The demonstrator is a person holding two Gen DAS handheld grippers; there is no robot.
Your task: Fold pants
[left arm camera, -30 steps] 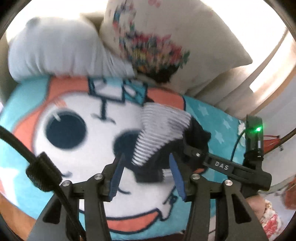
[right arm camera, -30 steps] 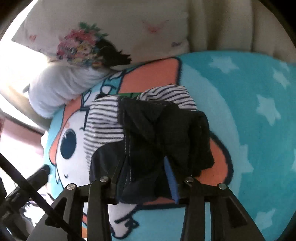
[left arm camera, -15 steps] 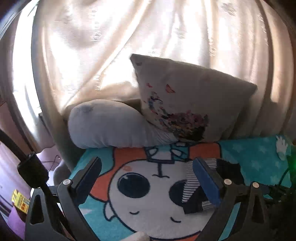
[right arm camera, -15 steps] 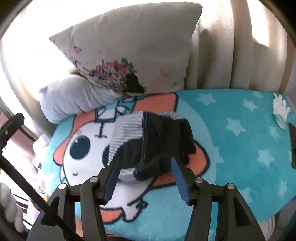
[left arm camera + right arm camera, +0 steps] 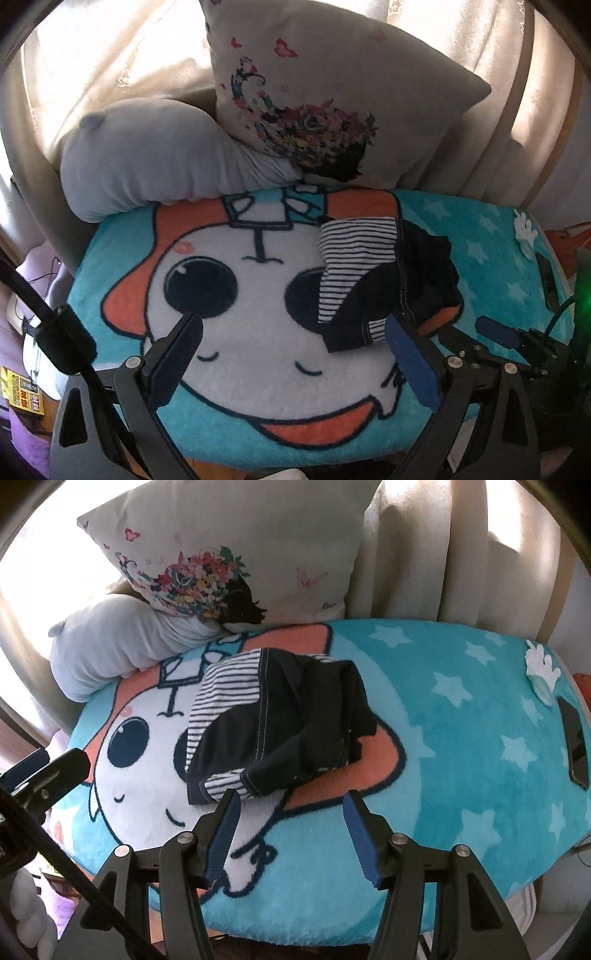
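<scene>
The pants (image 5: 384,280) are dark navy with a black-and-white striped lining, lying in a folded bundle on the cartoon-face blanket (image 5: 258,369). They also show in the right wrist view (image 5: 284,723). My left gripper (image 5: 295,332) is open and empty, held above the blanket to the near left of the bundle. My right gripper (image 5: 291,808) is open and empty, just in front of the bundle's near edge. The right gripper's tip (image 5: 495,330) shows at the right of the left wrist view.
A floral pillow (image 5: 229,550) and a grey bolster (image 5: 122,642) lean against the curtain (image 5: 424,546) behind the blanket. A dark phone (image 5: 574,746) and a small white glove-shaped item (image 5: 541,664) lie at the blanket's right edge.
Both grippers let go of the pants and drew back from them. The left gripper opened wide. The bundle now lies free on the blanket.
</scene>
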